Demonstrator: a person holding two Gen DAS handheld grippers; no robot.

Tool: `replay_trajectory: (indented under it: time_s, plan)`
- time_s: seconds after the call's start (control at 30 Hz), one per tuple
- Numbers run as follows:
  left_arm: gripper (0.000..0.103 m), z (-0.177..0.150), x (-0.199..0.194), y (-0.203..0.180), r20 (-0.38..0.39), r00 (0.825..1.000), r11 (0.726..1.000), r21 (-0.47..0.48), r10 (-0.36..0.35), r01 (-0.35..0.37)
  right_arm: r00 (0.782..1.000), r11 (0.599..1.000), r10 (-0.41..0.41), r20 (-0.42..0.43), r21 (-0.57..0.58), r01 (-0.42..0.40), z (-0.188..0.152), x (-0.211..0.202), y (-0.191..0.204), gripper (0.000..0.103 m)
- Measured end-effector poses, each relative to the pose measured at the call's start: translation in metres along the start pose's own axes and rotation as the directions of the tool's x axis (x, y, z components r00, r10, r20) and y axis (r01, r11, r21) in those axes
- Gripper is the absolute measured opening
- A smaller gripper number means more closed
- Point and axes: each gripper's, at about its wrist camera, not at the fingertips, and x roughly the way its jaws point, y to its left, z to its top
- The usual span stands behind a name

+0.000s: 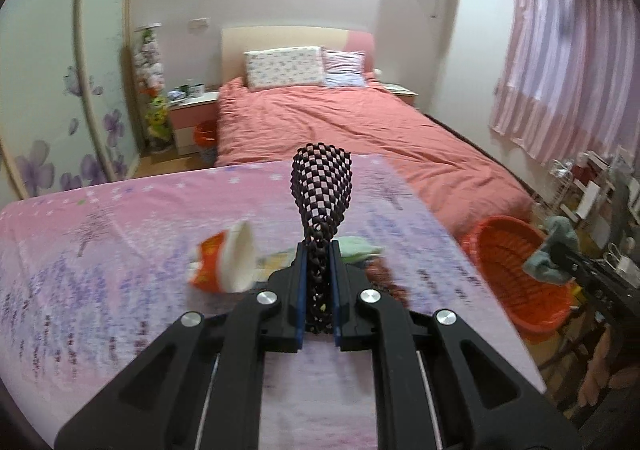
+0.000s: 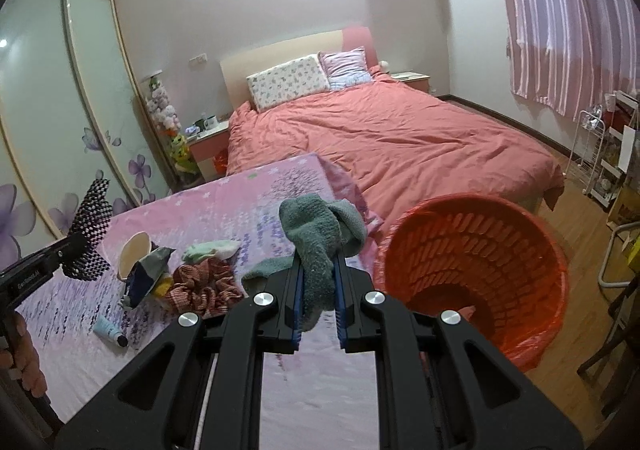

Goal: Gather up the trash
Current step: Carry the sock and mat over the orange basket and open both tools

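My left gripper (image 1: 318, 282) is shut on a black-and-white checkered mesh piece (image 1: 322, 186) and holds it upright above the pink table (image 1: 120, 250); it also shows in the right wrist view (image 2: 90, 226). My right gripper (image 2: 318, 290) is shut on a grey-green cloth (image 2: 316, 238), held above the table's right edge beside the orange bin (image 2: 472, 270). On the table lie a paper cup (image 1: 228, 262), a crumpled wrapper (image 2: 146, 276), a red checkered cloth (image 2: 204, 286), a light green cloth (image 2: 210, 250) and a small tube (image 2: 110, 330).
The orange bin (image 1: 516, 270) stands on the floor at the table's right. A bed with a coral cover (image 2: 392, 138) lies beyond the table. A wardrobe (image 2: 60, 110) is at left, a white rack (image 2: 604, 154) and chair parts at right.
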Motion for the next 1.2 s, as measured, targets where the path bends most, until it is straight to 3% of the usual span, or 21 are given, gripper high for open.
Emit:
replay_trajectory:
  time_s: [0.3,0.63,0.97,1.2]
  plan:
    - [0.011,0.0,0.011,-0.083,-0.011,0.988,0.985,0.072,-0.155,0.155,0.998,0.997,-0.053,0.026,0.055,0.052,0.007,-0.011,-0.046,0.013]
    - [0.011,-0.008,0.04,-0.182,-0.06,0.951,0.941,0.138,-0.304,0.31,0.994,0.981,-0.104,0.027,0.166,0.098,0.013,-0.003,-0.109,0.013]
    - [0.011,-0.016,0.084,-0.247,-0.13,0.921,0.901,0.196,-0.366,0.386,0.991,0.963,-0.135,0.007,0.238,0.13,0.016,0.017,-0.15,0.013]
    - [0.012,-0.022,0.126,-0.266,-0.197,0.916,0.904,0.186,-0.349,0.384,0.991,0.949,-0.124,-0.043,0.287,0.131,0.009,0.036,-0.17,0.016]
